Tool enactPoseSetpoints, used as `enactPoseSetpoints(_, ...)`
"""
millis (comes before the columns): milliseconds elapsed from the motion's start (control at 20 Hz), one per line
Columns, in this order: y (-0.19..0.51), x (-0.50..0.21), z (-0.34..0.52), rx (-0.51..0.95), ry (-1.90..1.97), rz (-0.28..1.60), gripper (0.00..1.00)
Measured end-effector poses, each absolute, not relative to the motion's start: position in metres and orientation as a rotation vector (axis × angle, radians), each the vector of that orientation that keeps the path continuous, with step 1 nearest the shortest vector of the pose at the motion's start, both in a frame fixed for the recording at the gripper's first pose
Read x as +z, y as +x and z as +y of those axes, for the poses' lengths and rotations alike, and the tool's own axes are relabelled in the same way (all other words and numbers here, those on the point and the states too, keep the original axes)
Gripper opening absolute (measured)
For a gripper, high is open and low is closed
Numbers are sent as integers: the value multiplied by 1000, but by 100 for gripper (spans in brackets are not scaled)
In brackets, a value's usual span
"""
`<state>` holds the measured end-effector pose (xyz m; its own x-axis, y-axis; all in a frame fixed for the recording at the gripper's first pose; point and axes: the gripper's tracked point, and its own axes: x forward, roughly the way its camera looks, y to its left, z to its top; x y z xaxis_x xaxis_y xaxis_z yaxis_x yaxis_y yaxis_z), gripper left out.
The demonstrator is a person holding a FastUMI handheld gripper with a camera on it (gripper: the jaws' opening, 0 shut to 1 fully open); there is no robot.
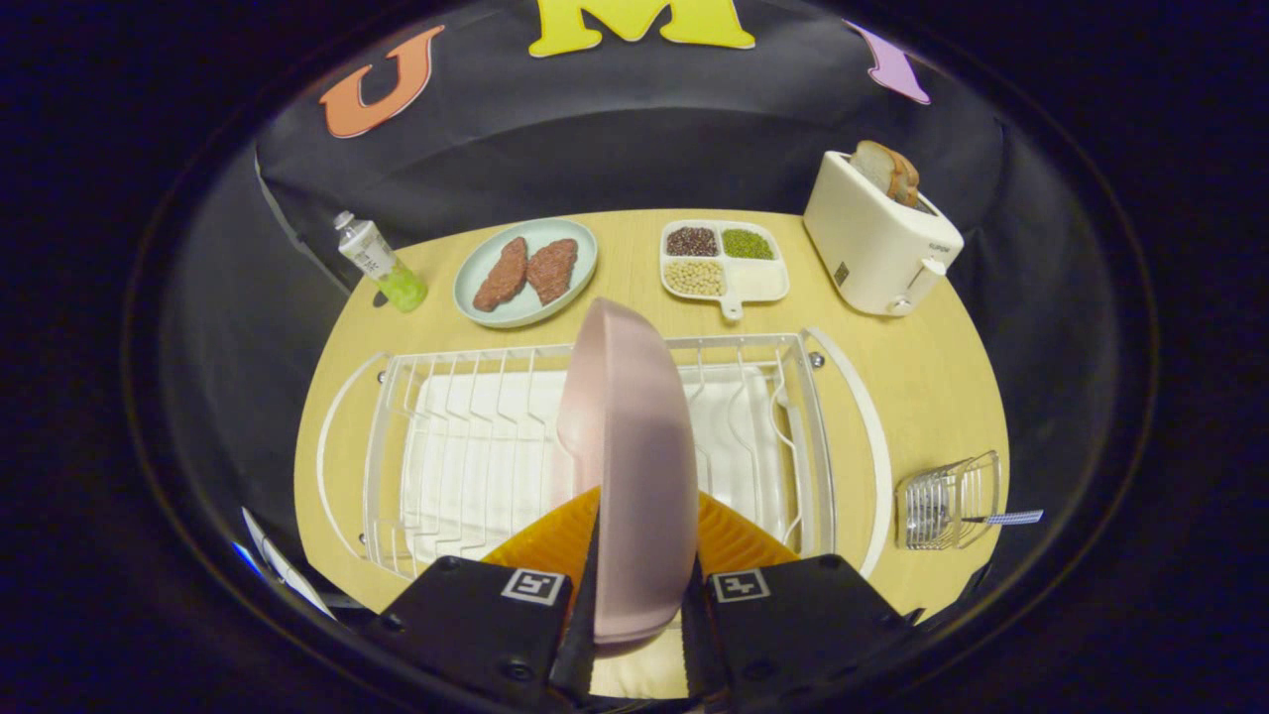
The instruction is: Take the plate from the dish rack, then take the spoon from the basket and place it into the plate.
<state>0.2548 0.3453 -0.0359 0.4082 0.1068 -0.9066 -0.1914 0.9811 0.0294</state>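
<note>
Jaws stand narrow, both fingers pressed on the pink plate (634,466), which the gripper (634,595) holds on edge, upright, over the rack (595,446). Whether its lower rim has fully cleared the wires cannot be told. Judged progress: first step under way, plate gripped but not yet set down on the table (932,387). The basket (947,501) sits at 3 o'clock of the rack, near it; the spoon's (1006,518) handle sticks out of it, untouched. Outstanding: lay the plate flat, fetch the spoon, place it in the plate.
</note>
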Motion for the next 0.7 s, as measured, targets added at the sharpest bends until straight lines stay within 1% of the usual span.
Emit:
enactPoseSetpoints(400, 262, -16, 343, 52, -142, 1099, 36)
enactPoseSetpoints(700, 263, -5, 348, 3, -239, 1078, 35)
